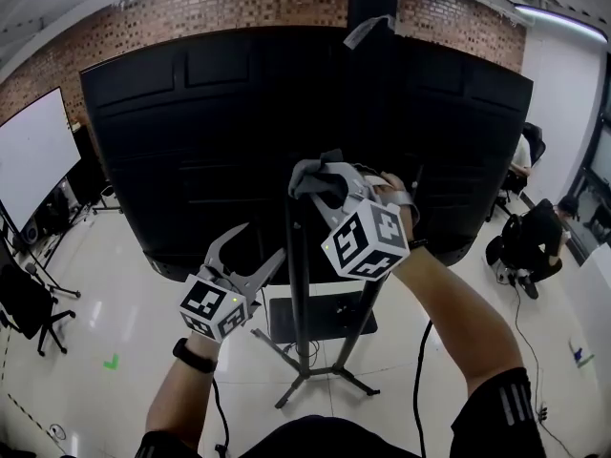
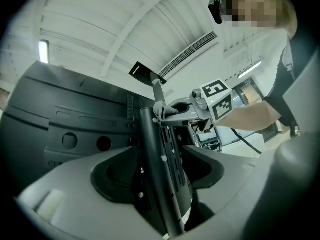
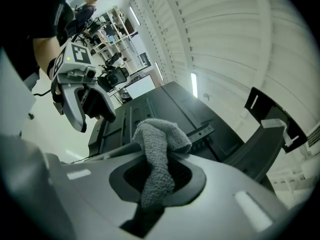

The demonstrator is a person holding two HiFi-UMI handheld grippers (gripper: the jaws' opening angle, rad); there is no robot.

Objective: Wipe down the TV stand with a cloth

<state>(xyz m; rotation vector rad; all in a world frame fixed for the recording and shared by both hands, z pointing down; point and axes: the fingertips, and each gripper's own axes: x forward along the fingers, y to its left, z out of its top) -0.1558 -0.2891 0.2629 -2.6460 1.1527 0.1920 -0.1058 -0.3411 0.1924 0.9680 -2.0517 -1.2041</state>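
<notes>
Grey cloth (image 3: 159, 156) sits clamped in the right tool (image 1: 325, 181), at the top of the black TV stand post (image 1: 299, 294). Left tool (image 1: 261, 246) has its jaws apart, with the post between them. Beyond are the TV back (image 1: 191, 132), brick wall (image 1: 239, 3) and glossy pale floor (image 1: 115, 303).

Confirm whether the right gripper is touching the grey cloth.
Touching. The right gripper view shows the grey cloth pinched between the jaws of the right gripper, with its bunched end sticking out past them.
</notes>
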